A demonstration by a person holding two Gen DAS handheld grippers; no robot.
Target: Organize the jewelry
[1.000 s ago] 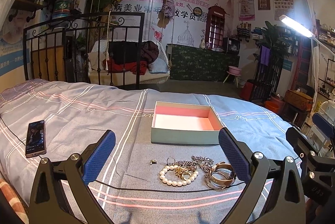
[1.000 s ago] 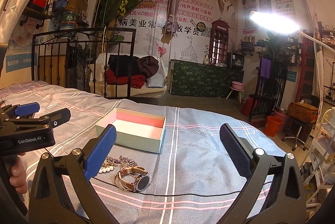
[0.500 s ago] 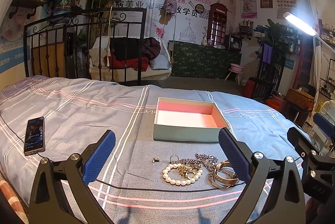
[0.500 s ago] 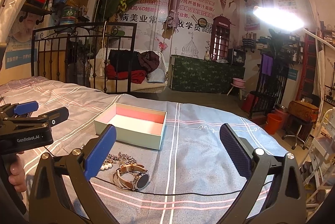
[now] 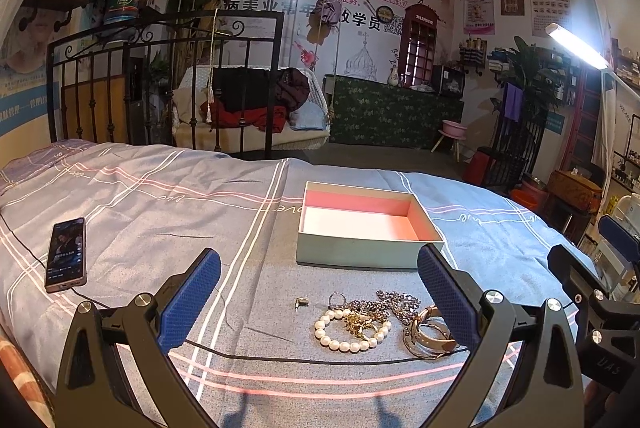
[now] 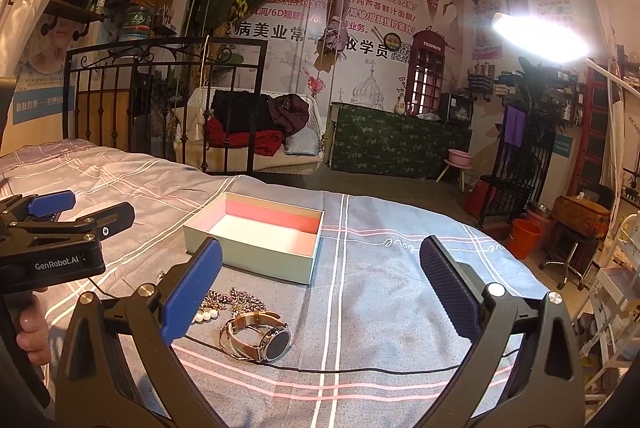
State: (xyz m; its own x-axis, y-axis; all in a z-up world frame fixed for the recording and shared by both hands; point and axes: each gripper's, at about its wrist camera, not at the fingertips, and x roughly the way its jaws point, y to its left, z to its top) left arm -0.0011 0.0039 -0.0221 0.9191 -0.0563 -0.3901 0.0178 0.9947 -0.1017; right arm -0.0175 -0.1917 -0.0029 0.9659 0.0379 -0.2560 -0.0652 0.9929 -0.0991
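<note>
Open pale-green box [image 5: 368,252] with pink interior, pearl bracelet [image 5: 352,328], chains [image 5: 394,302], ring [image 5: 337,298], watch [image 6: 260,338] heaped just before it

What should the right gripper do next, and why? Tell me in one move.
Probably lower the right gripper leftward onto the watch. Both grippers are open and hold nothing, the box is empty, and the watch lies nearest, at the edge of the jewelry pile, apart from the tangled chains.

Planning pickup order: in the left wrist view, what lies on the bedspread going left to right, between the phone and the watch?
Phone → small earring → ring → pearl bracelet → watch.
</note>
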